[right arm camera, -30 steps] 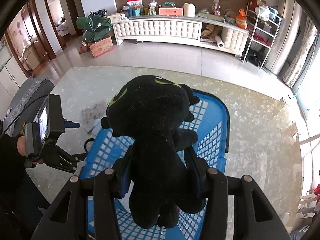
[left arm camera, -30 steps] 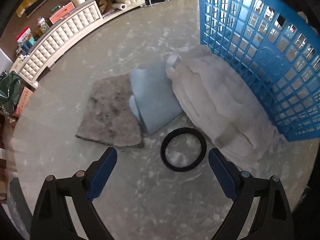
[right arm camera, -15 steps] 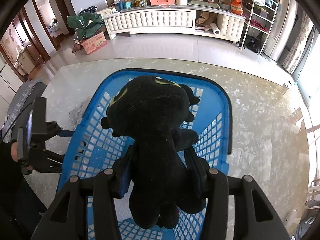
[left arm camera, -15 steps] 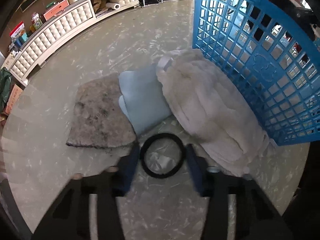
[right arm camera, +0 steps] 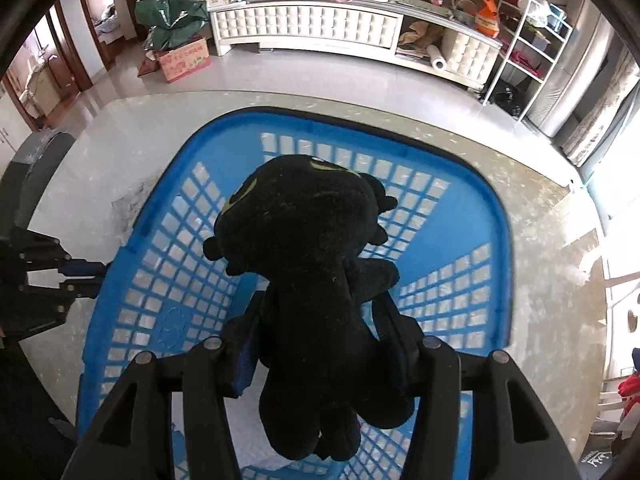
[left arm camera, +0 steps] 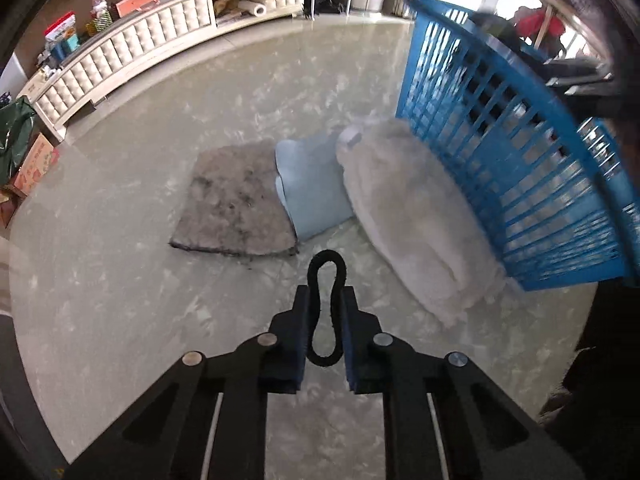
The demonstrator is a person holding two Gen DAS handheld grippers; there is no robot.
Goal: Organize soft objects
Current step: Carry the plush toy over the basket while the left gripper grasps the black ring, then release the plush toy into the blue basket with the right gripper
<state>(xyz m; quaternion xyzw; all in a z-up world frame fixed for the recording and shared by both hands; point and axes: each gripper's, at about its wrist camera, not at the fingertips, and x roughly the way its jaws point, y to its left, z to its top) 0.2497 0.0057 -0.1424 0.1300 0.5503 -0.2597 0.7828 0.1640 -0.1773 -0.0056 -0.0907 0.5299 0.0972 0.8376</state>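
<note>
My left gripper (left arm camera: 326, 292) is shut on a black elastic ring (left arm camera: 327, 253), which is squeezed into a narrow figure-eight between the blue pads, just above the table. Beyond it lie a grey mat (left arm camera: 236, 200), a light blue cloth (left arm camera: 312, 188) and a white fluffy cloth (left arm camera: 412, 208) that rests against the blue basket (left arm camera: 520, 160). My right gripper (right arm camera: 320, 308) hangs over the basket (right arm camera: 500, 240) with a black plush toy (right arm camera: 308, 240) between its fingers. Its jaws are opening while the pads still touch the toy. The left gripper (right arm camera: 80, 276) also shows at the basket's left side.
The round marbled table (left arm camera: 120, 300) ends close on the left and near side. Past it stand a long white cabinet (right arm camera: 304, 24), a cardboard box (right arm camera: 184, 60) with a green bag, and a white shelf rack (right arm camera: 528, 48) on the floor.
My left gripper came down around the black ring, closed on it and squashed it flat. My right gripper carried the plush toy over the basket, which now fills more of its view.
</note>
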